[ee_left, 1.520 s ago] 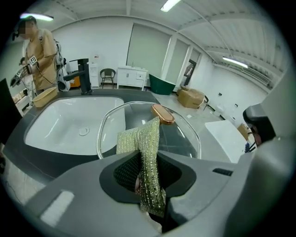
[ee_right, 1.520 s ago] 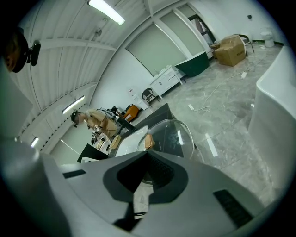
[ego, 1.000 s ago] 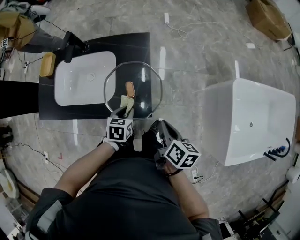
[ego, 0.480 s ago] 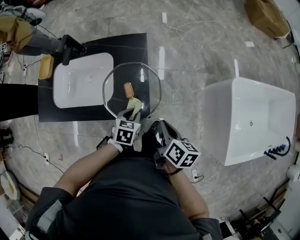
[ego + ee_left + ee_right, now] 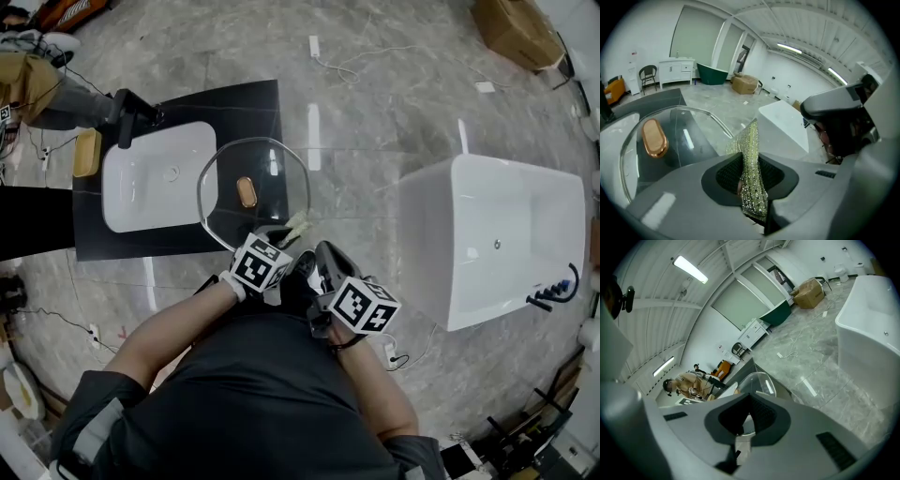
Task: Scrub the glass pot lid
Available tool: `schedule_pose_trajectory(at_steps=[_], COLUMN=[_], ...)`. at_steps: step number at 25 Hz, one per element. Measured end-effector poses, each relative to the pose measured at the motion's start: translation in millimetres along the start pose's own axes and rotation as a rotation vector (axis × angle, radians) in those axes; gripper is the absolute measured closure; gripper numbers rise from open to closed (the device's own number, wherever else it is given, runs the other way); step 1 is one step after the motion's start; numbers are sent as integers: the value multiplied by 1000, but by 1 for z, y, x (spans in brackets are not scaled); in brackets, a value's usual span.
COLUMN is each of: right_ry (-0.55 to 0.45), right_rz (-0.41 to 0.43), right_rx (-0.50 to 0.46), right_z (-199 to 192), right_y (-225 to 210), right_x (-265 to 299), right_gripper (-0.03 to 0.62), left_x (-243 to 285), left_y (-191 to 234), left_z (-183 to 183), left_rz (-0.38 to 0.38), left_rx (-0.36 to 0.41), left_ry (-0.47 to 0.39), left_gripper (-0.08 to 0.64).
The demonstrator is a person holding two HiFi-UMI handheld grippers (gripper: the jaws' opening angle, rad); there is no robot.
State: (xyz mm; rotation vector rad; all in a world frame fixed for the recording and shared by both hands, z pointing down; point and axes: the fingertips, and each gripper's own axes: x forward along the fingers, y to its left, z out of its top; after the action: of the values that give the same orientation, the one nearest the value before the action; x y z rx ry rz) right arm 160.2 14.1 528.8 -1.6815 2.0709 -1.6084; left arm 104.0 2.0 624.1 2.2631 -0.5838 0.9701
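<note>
The glass pot lid (image 5: 217, 202) with a copper knob (image 5: 246, 191) hangs tilted over the black counter (image 5: 248, 103). My left gripper (image 5: 279, 236) is shut on a yellow-green scrub cloth (image 5: 296, 225), which rests at the lid's near right rim. In the left gripper view the cloth (image 5: 752, 159) stands between the jaws of the left gripper (image 5: 751, 180), with the lid (image 5: 689, 136) and knob (image 5: 655, 137) to the left. My right gripper (image 5: 309, 264) is shut on the lid's near edge. In the right gripper view the right gripper (image 5: 742, 426) has the lid (image 5: 759, 379) rising just beyond its jaws.
A white sink basin (image 5: 155, 173) sits in the counter, with a black faucet (image 5: 129, 109) and a wooden soap dish (image 5: 86, 152) beside it. A white bathtub (image 5: 497, 234) stands to the right. A cardboard box (image 5: 511, 28) lies far back, and cables run over the marble floor.
The left gripper carried the cloth from beside the knob across the glass to the lid's near right rim. The right gripper kept its hold on the lid.
</note>
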Motion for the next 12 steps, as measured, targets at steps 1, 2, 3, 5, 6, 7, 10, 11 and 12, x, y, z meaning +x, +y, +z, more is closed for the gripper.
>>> schedule_pose_trajectory(at_steps=[1,2,3,5,6,7,10,11,12], right_ry=[-12,-24,-37,-55,-60,-64,-76,-81,-84], right_rz=[-2,-4,-6,-12,-16,-20,-38,-44,-50], right_rx=[-3,-8,-14,-18,-14,-8,7,8,8], right_z=[4,10,15,24,27,29,35,37,40], right_y=[0,0,-1,-3,-6,-9,-18,-21,-25], right_x=[-2,-5,-7,-12,-14,-15,-20,-21,-23], right_gripper=[586,585,586,586,586,586,586,586,586], left_x=[-2,-6,-10,-18,-20,-21,-16,-12,-7], left_y=[-1,-1,1,6,9,13,30,38,47], left_z=[7,17,29,58,72,84,111,117,123], left_rz=[-12,-16,-14,-5,0,6,50,68,85], left_rx=[20,45,79,169,219,268,441,511,580], left_ry=[-14,-30,-49,-89,-102,-109,-89,-70,-40], left_gripper=[485,485,485,485,485,485,485,485,485])
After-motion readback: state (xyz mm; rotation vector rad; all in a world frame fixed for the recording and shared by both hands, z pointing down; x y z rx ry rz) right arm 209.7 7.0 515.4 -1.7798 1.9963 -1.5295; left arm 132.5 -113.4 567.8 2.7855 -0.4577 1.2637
